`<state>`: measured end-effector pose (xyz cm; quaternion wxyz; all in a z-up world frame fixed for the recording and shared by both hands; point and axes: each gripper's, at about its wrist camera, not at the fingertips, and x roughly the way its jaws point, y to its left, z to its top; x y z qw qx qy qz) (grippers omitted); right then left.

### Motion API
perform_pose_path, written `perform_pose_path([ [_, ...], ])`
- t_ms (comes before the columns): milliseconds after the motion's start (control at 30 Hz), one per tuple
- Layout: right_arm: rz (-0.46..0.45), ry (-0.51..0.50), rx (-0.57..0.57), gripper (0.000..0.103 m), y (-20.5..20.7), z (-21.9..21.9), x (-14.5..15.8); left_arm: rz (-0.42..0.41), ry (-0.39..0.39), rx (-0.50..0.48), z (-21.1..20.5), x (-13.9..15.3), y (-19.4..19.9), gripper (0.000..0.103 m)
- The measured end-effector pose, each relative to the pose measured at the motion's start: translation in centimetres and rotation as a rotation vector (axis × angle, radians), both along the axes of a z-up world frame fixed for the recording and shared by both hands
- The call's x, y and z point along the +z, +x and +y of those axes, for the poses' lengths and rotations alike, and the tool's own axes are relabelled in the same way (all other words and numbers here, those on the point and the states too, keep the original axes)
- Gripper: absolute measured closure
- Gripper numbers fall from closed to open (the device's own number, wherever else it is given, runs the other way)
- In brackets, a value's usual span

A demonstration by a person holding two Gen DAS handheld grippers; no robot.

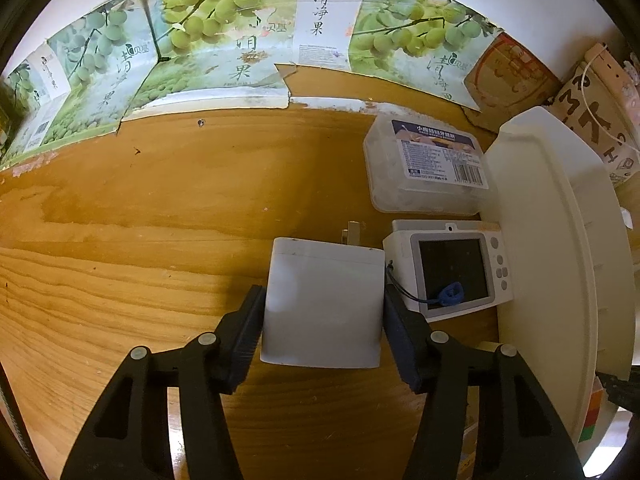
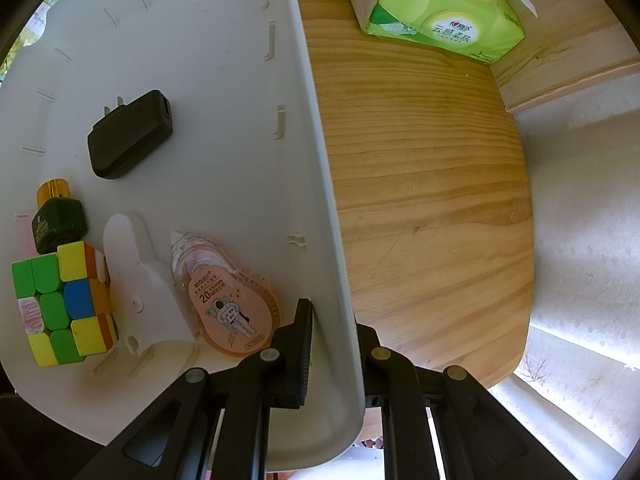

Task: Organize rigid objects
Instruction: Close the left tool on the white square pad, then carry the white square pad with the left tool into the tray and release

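My left hand-held gripper (image 1: 323,320) pinches the white square plastic charger (image 1: 323,300); my right hand-held gripper (image 2: 334,344) clamps the white plastic bin's wall (image 2: 320,184), steadying it at three o'clock.

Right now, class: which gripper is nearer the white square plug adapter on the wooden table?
Left. The left gripper has its fingers on both sides of the white square plug adapter; the right gripper clamps the white bin's wall.
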<state>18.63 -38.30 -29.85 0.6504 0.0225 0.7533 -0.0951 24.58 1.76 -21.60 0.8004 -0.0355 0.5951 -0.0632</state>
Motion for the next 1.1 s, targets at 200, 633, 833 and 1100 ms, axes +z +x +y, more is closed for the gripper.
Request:
perform_pose_path([
  [200, -0.004, -0.001, 0.003, 0.089, -0.1, 0.0, 0.0, 0.010, 0.001, 0.010, 0.2, 0.0, -0.2, 0.042],
  [633, -0.037, 0.000, 0.023, 0.089, -1.3, 0.3, 0.7, 0.005, 0.011, 0.063, 1.7, 1.1, -1.3, 0.043],
  [833, -0.059, 0.013, 0.038, 0.089, -2.1, 0.6, 1.1, -0.026, 0.017, 0.087, 2.1, 2.3, -2.5, 0.043],
  [1100, -0.086, 0.035, 0.071, 0.089, -2.8, 0.9, 1.8, -0.066, 0.028, 0.108, 2.4, 4.3, -4.8, 0.043],
])
